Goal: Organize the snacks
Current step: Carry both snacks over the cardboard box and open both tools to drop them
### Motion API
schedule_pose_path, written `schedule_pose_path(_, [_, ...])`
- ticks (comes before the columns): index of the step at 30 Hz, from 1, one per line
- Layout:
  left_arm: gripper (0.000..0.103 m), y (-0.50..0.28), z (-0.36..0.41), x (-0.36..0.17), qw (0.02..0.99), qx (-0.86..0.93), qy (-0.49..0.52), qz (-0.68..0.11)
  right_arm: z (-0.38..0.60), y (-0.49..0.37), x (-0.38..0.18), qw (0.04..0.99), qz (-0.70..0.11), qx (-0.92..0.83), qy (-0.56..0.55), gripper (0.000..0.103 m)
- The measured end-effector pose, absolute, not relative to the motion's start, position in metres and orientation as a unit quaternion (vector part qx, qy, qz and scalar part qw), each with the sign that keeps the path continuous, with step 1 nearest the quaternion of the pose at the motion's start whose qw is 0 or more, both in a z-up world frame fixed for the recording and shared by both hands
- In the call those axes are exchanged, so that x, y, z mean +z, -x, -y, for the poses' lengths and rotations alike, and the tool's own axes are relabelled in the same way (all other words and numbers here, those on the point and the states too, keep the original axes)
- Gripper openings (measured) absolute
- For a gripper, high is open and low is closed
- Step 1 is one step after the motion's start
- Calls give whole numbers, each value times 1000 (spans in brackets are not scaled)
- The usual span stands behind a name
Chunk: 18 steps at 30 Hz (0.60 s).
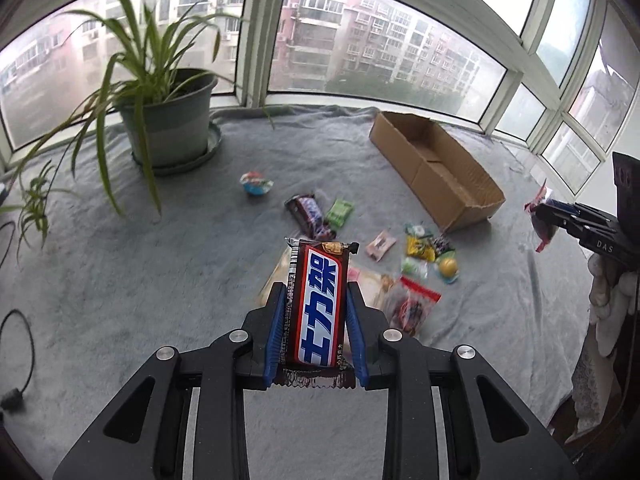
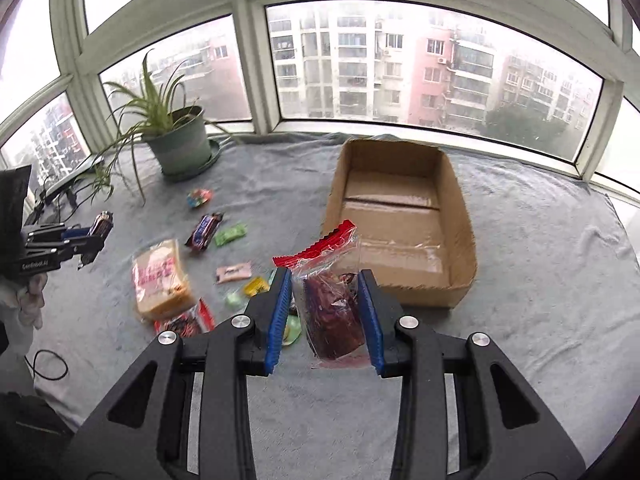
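Bare cardboard box (image 2: pixel 404 216) floor in right wrist view only.

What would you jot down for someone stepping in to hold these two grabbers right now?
Left gripper: shut on a brown chocolate bar with a blue-and-white label, held above the grey blanket.
Right gripper: shut on a clear red-topped packet of dark red snack, near the open brown cardboard box.
Done: nothing is in the box yet.
Left: drop both in, then gather the second chocolate bar, the wrapped bread and the small sweets on the blanket.
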State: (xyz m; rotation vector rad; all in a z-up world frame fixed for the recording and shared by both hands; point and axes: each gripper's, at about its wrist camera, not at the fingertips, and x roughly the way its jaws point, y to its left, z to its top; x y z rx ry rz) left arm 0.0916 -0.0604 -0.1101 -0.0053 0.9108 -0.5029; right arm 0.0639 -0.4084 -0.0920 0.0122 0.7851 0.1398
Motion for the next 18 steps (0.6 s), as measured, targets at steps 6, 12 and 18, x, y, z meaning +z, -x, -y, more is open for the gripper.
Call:
schedule_pose_path(6, [27, -120, 110, -95, 867, -272, 0, -418, 444, -99, -83, 926, -374, 39, -31, 35])
schedule_pose_path(12, [27, -142, 163, -86, 862, -304, -9, -406, 472, -128, -88, 923, -380, 20, -49, 35])
schedule_pose_path(18, [27, -160, 217, -88, 852, -332, -18, -404, 493, -153, -105, 917, -392, 16, -72, 35])
